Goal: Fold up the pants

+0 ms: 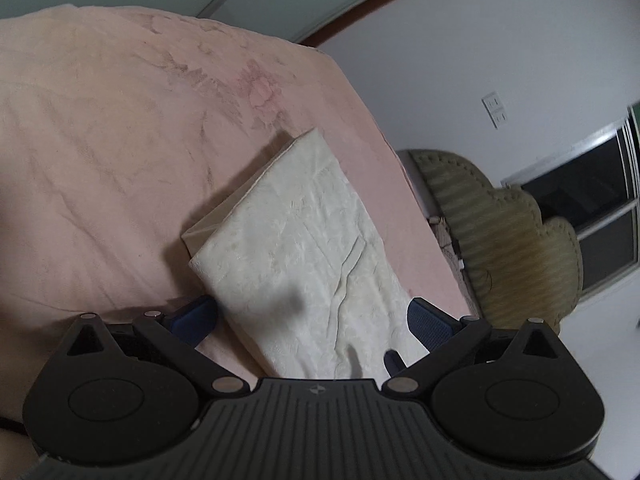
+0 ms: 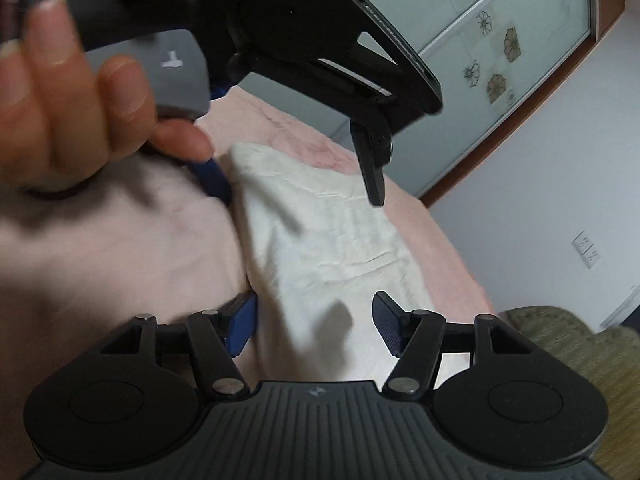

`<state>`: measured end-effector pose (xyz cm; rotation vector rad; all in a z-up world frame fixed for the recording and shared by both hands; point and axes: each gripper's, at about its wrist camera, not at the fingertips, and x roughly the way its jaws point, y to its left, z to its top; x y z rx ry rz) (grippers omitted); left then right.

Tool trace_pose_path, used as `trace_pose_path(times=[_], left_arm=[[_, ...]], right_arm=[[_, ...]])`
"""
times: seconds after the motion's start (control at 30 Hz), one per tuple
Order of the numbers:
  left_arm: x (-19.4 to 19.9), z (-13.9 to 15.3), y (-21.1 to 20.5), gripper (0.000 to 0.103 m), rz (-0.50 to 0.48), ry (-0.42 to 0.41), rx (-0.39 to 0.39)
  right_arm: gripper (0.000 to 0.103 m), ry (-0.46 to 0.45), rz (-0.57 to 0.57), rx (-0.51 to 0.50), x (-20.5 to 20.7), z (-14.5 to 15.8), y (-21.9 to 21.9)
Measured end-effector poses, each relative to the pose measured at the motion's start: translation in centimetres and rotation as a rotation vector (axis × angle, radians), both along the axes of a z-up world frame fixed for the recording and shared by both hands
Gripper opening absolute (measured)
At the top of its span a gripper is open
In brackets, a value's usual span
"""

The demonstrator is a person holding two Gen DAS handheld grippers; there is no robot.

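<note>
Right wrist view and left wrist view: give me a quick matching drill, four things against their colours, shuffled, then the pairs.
Things:
1. folded pants
2. bedspread
3. gripper pads
4. scalloped cushion

Colours:
A. blue
B. olive green
C. cream white
D. pale pink

Pairs: 1-C, 2-D, 3-A, 4-B

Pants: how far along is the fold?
Mostly done: the pants lie as a compact folded rectangle on the pink bedspread. Nothing is held; the left gripper and right gripper straddle it, open. Left: perhaps one last fold or tidy.
</note>
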<state>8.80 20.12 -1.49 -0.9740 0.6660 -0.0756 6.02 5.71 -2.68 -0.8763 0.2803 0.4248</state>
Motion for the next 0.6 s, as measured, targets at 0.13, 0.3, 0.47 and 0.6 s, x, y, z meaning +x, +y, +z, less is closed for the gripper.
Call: trace_pose_path(times=[0.13, 0.3, 0.47, 0.6], left_arm=[[0.4, -0.2, 0.0, 0.102, -0.020, -0.040, -0.054], [1.6, -0.5, -0.6, 0.102, -0.037, -0.053, -0.079], [3.2, -0.6, -0.5, 0.100, 0.001, -0.060, -0.073], [3.3, -0.9, -0.3, 0.093, 0.012, -0.073, -0.055]], right_arm=[[0.062, -0.024, -0.020, 0.055, 0.8, 0.6, 0.1], [0.062, 0.033, -0.070, 0.289, 1.9, 3.1, -2.4], [0.064, 0.205, 0.005, 0.303, 2.1, 4.2, -3.7], [0.063, 0.237, 0.038, 0.407, 1.8, 6.8, -6.0]])
